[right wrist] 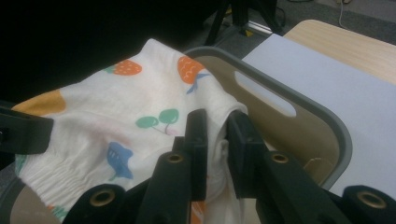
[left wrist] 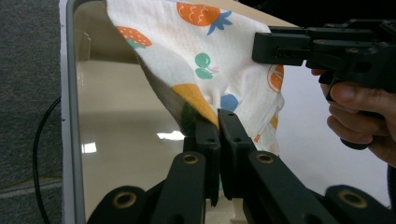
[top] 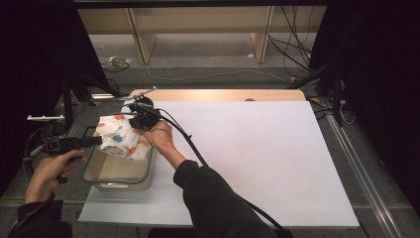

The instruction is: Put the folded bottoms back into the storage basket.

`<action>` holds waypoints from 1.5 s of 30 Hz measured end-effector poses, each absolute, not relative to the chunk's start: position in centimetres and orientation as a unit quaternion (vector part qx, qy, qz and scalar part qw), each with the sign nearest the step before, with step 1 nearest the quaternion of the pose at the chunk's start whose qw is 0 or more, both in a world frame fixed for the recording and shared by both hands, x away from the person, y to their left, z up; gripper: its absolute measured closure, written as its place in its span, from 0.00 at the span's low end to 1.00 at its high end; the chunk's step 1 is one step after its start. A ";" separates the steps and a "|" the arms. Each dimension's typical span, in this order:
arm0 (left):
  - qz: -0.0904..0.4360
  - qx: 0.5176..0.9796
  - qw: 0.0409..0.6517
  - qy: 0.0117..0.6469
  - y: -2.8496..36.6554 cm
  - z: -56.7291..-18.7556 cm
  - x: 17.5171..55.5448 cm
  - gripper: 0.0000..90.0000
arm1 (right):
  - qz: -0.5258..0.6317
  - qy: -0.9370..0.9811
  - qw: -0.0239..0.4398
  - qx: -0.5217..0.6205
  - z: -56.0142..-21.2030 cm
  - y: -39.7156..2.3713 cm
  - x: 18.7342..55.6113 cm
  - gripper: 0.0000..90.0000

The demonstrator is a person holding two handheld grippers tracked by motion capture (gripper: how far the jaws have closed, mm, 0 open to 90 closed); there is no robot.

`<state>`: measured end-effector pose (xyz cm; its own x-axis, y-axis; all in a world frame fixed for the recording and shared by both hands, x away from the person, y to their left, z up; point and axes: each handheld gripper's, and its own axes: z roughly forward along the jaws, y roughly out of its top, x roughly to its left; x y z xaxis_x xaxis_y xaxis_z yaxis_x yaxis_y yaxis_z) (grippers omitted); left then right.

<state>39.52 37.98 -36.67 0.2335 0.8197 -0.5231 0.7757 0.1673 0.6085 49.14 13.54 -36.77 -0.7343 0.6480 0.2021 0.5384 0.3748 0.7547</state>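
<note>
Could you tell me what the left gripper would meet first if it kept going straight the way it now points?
The left gripper already pinches the white fruit-printed cloth, so that comes first. Beyond it, probably the right gripper holding the cloth's far side over the beige plastic bin, though depth is unclear.

One fruit-print cloth [top: 119, 137] hangs over the far end of one beige bin [top: 119, 176] at the left of the worktop [top: 257, 158]. One white sheet covers most of that worktop. Two tongs: the left tongs [left wrist: 218, 122] and the right tongs [right wrist: 217, 135]. Two hands: left hand [top: 49, 171], right hand [top: 161, 136]
</note>
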 end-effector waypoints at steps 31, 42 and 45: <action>0.001 0.661 0.414 0.626 37.9 -38.2 40.0 0.94 | 0.416 0.833 0.053 0.361 -38.3 13.6 48.9 0.82; 0.037 0.653 0.397 0.644 37.4 -37.9 40.2 0.32 | 0.416 0.826 0.040 0.378 -37.9 13.1 49.3 0.36; 0.040 0.653 0.394 0.646 37.3 -37.9 40.3 0.28 | 0.416 0.826 0.044 0.378 -37.7 12.8 49.3 0.35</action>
<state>40.29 37.31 -37.92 0.1620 0.8749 -0.4564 0.8117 0.1448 0.5658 49.33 12.84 -37.71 -0.7109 0.6601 0.2425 0.5875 0.3678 0.7208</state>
